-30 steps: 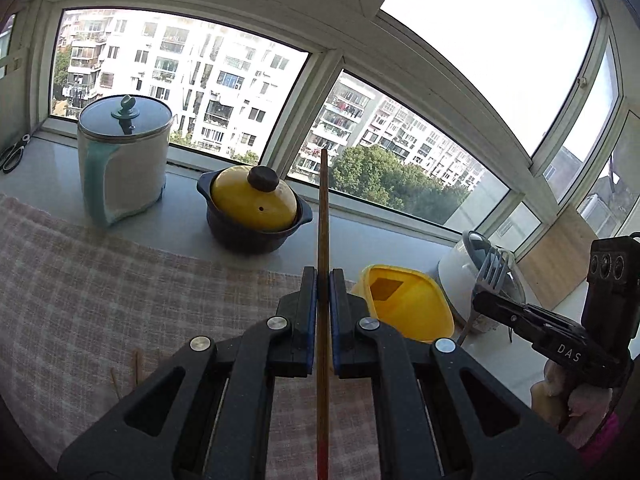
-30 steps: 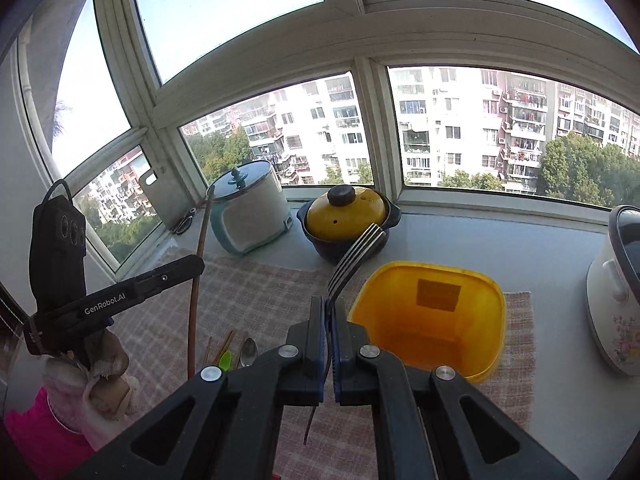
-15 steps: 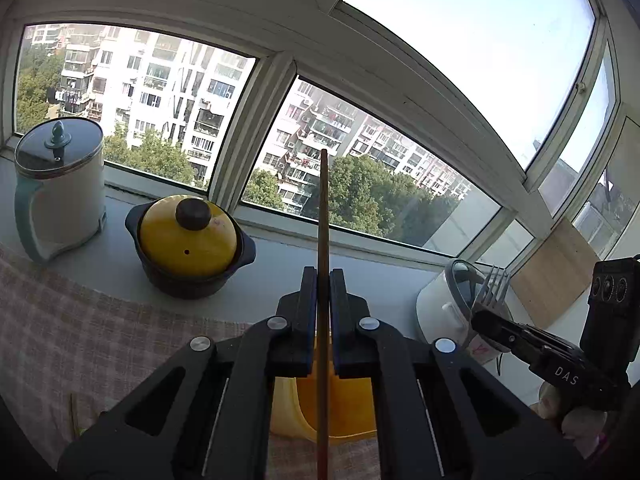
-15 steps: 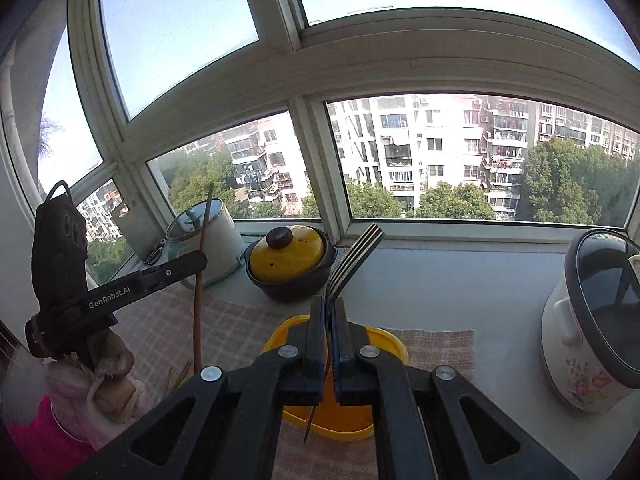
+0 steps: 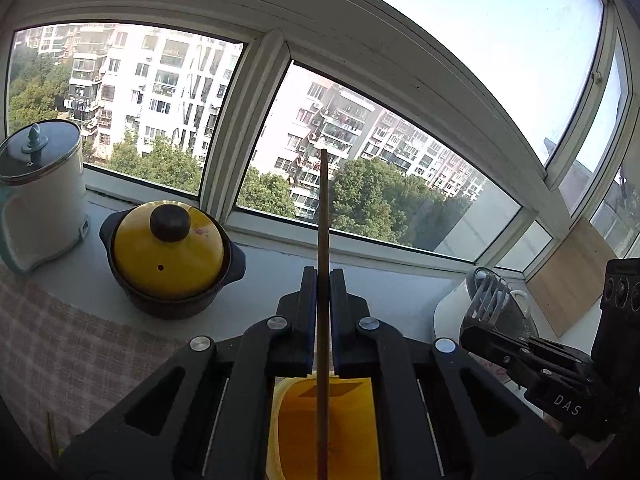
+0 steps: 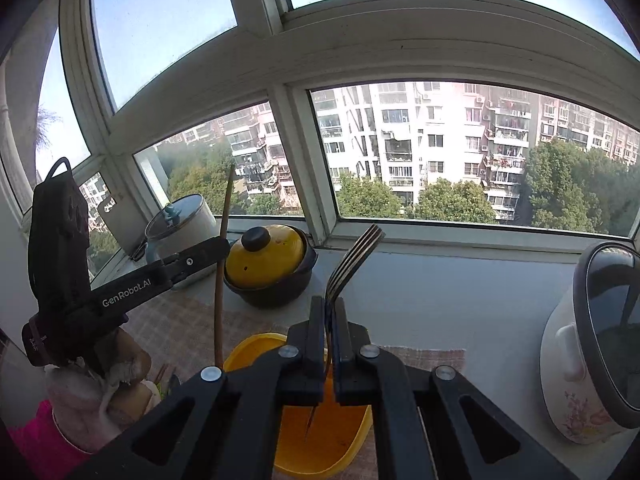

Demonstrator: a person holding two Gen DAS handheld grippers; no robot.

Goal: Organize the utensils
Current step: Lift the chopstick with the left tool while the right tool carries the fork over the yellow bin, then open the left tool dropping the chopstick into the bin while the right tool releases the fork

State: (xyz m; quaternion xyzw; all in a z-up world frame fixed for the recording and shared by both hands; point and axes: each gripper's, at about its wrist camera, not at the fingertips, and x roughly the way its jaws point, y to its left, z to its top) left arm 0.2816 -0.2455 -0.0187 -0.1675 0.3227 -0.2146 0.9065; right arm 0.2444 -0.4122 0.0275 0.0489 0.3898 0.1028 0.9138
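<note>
Over a windowsill worktop, the square yellow plastic bin (image 6: 320,440) serves as the reference point. Far left of it in the right wrist view, a hand in a pale cloth glove (image 6: 92,392) carries the left gripper (image 6: 218,250), its black arm lettered "GenRobot.AI"; the jaws are clamped on a long thin brown wooden chopstick (image 6: 221,280), which stands nearly upright with its lower end just left of the bin's rim. Behind and left of the bin sit a white lidded kettle-like pot (image 6: 182,226) and a dark casserole with a yellow lid and black knob (image 6: 268,264), both on the grey sill, well apart from the bin. Directly above the bin, the right gripper (image 6: 329,312) is closed on a silver metal fork (image 6: 354,258), tines up, handle tip hanging over the bin's open interior. A checked cloth mat (image 6: 180,328) lies under the bin; bare sill stretches right of it to a white floral rice cooker (image 6: 592,352). In the left wrist view, the right gripper's body reads "DAS".
</note>
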